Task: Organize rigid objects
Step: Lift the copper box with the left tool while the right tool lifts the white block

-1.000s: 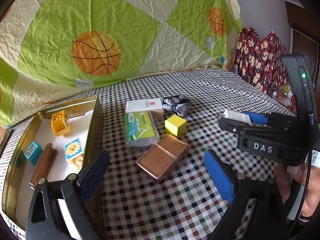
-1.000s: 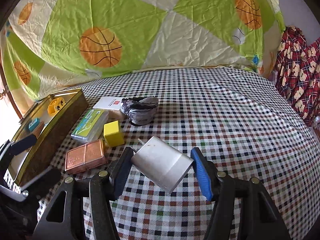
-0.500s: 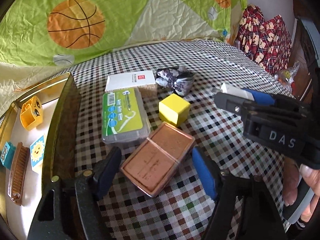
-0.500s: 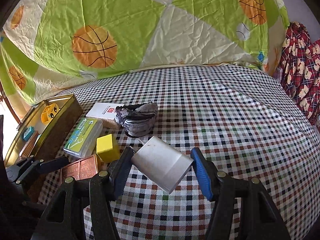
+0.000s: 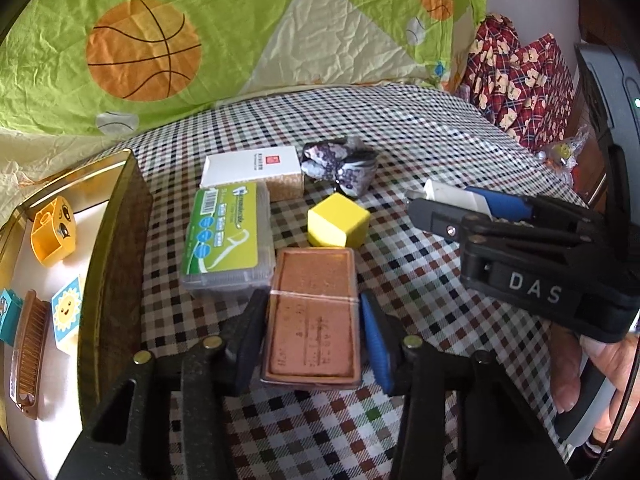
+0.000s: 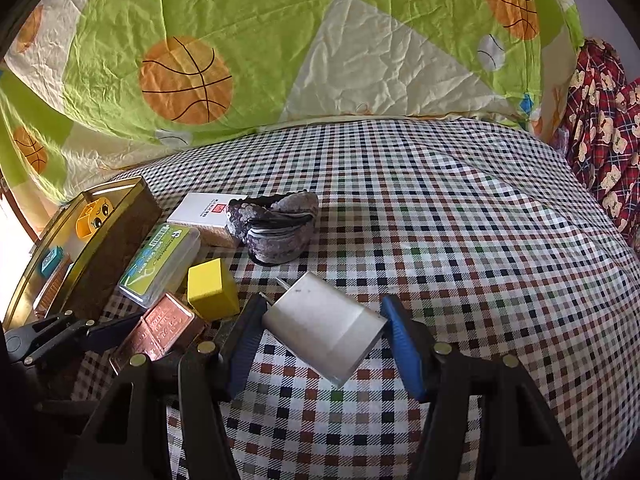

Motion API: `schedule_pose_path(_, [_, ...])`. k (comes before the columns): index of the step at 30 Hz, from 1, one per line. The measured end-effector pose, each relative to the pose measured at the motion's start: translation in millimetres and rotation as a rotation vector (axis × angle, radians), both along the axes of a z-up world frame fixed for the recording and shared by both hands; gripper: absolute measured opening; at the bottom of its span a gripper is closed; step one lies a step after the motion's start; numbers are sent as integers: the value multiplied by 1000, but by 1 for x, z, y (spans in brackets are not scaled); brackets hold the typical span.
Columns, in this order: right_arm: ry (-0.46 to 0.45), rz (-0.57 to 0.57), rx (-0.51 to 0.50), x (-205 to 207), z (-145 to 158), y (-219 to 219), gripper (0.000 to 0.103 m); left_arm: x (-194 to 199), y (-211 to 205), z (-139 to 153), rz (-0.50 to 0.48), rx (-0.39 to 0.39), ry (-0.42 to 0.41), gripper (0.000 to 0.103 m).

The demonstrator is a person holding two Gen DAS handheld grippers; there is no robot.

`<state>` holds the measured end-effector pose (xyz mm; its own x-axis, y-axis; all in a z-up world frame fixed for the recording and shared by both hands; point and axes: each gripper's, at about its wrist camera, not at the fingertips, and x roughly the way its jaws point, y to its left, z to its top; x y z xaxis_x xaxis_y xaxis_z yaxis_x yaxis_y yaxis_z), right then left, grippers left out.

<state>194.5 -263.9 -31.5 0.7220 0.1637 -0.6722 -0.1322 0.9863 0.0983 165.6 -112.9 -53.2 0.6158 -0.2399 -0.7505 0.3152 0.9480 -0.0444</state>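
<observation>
Here, left gripper (image 5: 313, 338) fingers just closed onto the flat copper-brown case (image 5: 312, 312); right gripper (image 6: 322, 346) grips a white charger (image 6: 324, 330).

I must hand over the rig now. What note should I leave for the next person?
Left gripper: jaws have just been closing around the copper case on the cloth; pads at its sides.
Right gripper: holds the white charger.
Done: two yellow blocks, a blue block and a comb lie in the tin.
Left: case, charger, yellow cube, green box, white box.
</observation>
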Motion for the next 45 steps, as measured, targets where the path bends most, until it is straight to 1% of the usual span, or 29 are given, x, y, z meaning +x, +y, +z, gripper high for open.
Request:
schedule_pose_path(8, [-45, 6, -11, -7, 5, 3, 62, -4, -2, 7, 6, 14, -59, 45])
schedule_pose_path(11, [-79, 6, -18, -12, 9, 4, 62, -5, -1, 9, 18, 11, -73, 45])
schedule_pose_path(20, [-113, 16, -16, -17, 13, 5, 62, -13, 5, 17, 72, 8, -149, 45])
schedule_pose_path(28, [-148, 23, -13, -23, 16, 5, 62, -17, 9, 22, 95, -7, -188, 45])
schedule_pose_path(35, [-186, 26, 1, -29, 18, 5, 62, -23, 18, 27, 143, -31, -232, 45])
schedule_pose_path(40, [-194, 24, 1, -30, 19, 5, 62, -27, 17, 29, 152, -19, -260, 45])
schedule_pose_path(45, [-221, 18, 5, -35, 21, 3, 62, -34, 17, 32, 167, -8, -297, 45])
